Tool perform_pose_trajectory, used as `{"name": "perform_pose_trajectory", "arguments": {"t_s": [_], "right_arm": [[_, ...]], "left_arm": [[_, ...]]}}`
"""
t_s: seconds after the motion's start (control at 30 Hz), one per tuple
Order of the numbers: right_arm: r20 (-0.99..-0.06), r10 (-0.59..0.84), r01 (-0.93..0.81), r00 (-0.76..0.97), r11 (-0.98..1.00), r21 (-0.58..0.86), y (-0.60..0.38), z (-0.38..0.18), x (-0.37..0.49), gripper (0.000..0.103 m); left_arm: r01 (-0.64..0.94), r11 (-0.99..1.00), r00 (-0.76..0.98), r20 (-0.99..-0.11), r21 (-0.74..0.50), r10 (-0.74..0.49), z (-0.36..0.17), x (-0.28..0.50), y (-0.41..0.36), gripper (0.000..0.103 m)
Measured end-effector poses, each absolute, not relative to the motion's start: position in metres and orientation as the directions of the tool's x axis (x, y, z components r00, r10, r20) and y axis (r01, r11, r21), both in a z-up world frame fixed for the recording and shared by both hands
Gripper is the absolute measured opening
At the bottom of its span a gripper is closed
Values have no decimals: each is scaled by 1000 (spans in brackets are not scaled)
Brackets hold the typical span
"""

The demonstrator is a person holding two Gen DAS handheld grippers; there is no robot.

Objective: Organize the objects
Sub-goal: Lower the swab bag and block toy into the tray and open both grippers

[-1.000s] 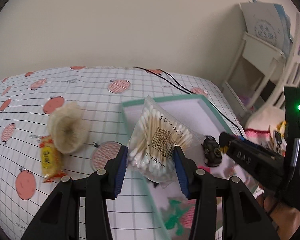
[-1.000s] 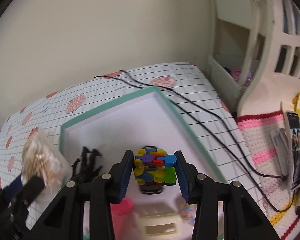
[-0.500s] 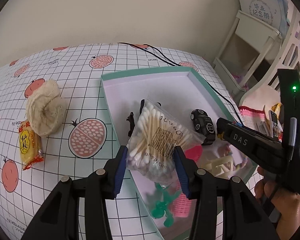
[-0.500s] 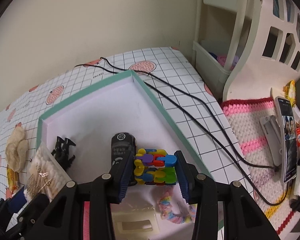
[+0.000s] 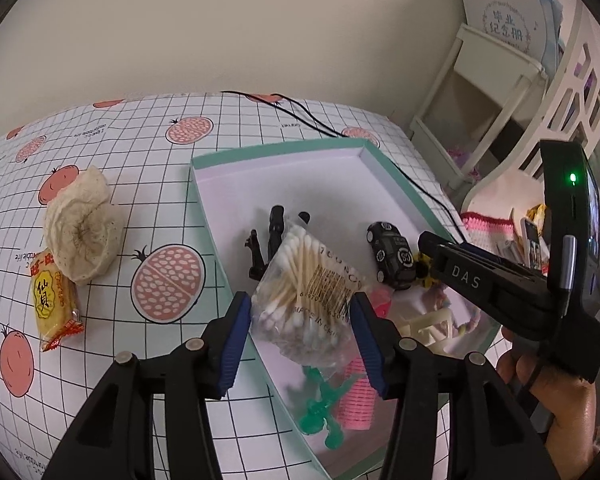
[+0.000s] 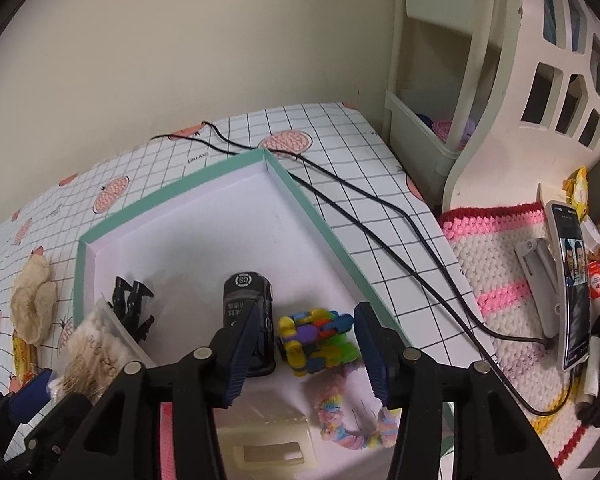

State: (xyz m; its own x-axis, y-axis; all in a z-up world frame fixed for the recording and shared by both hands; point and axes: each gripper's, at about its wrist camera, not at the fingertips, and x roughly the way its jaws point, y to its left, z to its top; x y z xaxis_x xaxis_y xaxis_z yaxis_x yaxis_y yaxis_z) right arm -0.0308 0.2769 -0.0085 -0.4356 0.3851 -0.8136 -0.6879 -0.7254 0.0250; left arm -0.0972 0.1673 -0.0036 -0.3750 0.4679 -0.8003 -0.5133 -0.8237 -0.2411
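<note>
The gridded table (image 5: 148, 168) carries the teal box (image 6: 204, 188), white inside, two black cables (image 6: 380, 216) trailing past its far side. Left claw (image 5: 300, 320) is clamped on the swab bag (image 5: 308, 292), held over the box's near-left rim. Right claw (image 6: 306, 350) stands spread wide over the box floor, its pads clear of the coloured block toy (image 6: 316, 338) lying between them on the white bottom. Touching that toy on the left: the black toy car (image 6: 246, 300). Further left in the box, a black figure (image 6: 132, 304). Nearer the camera, a pastel bracelet (image 6: 352, 424), a cream clip (image 6: 268, 448), a pink roller (image 5: 356, 404) and a green figure (image 5: 320, 412). Out on the table sit a loofah (image 5: 82, 226) and a yellow snack packet (image 5: 54, 300), touching.
</note>
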Motion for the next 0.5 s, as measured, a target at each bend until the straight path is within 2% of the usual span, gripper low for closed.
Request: {"name": "perform_pose_trajectory", "arguments": {"t_s": [0.2, 0.5], "right_arm": [[-773, 404, -670, -489, -741, 37, 272, 3, -31, 54], [-754, 359, -613, -550, -787, 72, 260, 7, -38, 54]], "left_arm": [[-506, -822, -406, -769, -262, 495, 6, -102, 157, 54], [-412, -872, -487, -745, -264, 456, 13, -115, 130, 55]]}}
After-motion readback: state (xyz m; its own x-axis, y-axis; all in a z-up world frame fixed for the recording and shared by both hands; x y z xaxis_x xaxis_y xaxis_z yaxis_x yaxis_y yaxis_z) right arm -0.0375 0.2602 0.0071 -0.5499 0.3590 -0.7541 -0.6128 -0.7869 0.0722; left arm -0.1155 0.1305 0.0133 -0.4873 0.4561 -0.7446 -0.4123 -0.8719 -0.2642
